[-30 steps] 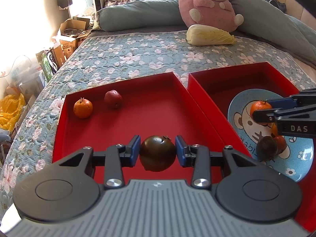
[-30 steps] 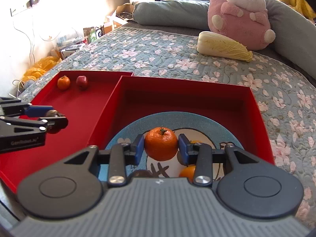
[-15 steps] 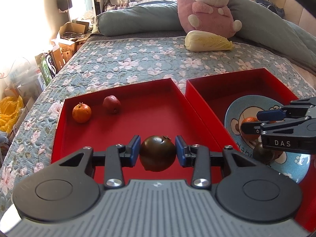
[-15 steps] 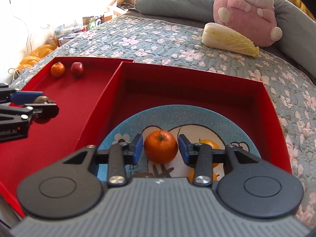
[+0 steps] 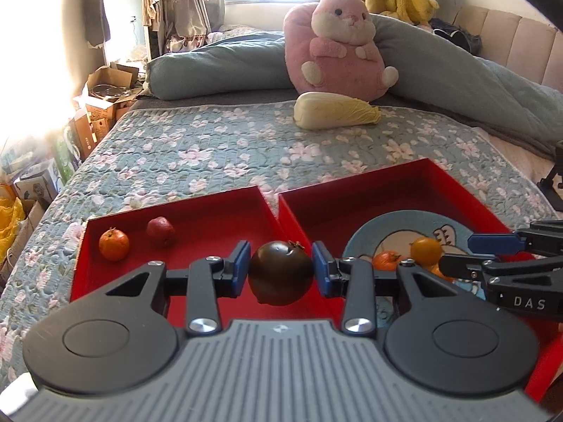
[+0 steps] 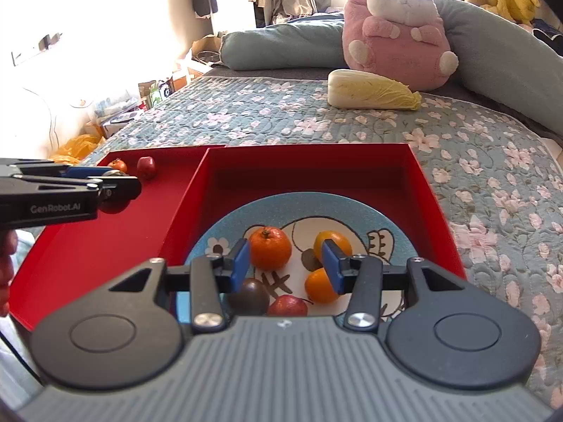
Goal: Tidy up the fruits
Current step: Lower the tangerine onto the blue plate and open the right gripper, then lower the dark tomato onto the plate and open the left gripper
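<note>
Your left gripper (image 5: 281,271) is clamped on a dark tomato (image 5: 280,273), held over the left red tray (image 5: 207,211). Your right gripper (image 6: 285,266) stands apart above the blue plate (image 6: 394,235) in the right red tray (image 6: 309,161), an orange (image 6: 270,248) just beyond its pads.

A home bedroom is shown. A bed (image 5: 218,147) covered with a floral quilt is seen, backed by a padded headboard (image 5: 506,38), with a pink plush rabbit (image 6: 397,28) propped against a long pillow (image 5: 218,70). Clothes (image 5: 183,3) are hung by the window, and what may be opened cardboard boxes (image 5: 102,95) are piled beside the bed.
</note>
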{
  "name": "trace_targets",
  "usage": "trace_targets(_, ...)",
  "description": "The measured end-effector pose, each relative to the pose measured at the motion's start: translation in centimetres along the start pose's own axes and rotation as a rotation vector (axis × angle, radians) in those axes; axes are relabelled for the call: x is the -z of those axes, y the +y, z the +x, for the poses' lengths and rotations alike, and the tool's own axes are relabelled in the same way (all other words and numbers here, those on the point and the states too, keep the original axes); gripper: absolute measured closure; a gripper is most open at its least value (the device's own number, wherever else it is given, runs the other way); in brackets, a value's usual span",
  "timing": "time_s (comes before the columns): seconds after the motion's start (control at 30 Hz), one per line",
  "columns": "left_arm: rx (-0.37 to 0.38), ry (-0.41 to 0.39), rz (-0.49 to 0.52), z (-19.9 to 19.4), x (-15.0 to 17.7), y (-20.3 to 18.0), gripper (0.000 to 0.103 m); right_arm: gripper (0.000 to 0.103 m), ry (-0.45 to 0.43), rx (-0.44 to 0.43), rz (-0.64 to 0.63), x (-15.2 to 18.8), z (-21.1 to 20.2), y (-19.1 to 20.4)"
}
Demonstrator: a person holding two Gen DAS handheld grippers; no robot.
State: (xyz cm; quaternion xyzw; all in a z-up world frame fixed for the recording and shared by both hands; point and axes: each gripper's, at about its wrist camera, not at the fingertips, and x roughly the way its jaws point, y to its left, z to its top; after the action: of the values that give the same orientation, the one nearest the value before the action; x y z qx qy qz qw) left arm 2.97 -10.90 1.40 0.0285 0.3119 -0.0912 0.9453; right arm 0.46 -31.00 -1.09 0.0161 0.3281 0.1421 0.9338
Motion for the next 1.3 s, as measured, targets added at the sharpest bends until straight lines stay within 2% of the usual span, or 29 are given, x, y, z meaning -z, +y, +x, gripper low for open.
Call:
trace_targets(0.23, 0.125, 0.000, 0.043, 0.6, -0.4, -5.5, 0.059, 0.055, -0.051, 0.045, 0.061, -0.4, -1.2, -2.1)
trace_targets(0.37, 0.161, 0.013, 0.082, 1.1, 0.4, -7.7, 0.059, 0.054, -0.053, 0.056, 0.080, -0.3, -1.2, -2.9)
trace_targets(0.73, 0.164, 0.057, 0.126, 2.4, 2.0, -9.1, 0.059, 0.054, -0.057, 0.096, 0.115, 0.5, -1.0, -4.0)
trace_targets(1.3, 0.185, 0.072, 0.161, 2.7, 3.0, -10.2, 0.058, 0.054, -0.045, 0.071, 0.104, 0.3, -0.8, -3.2)
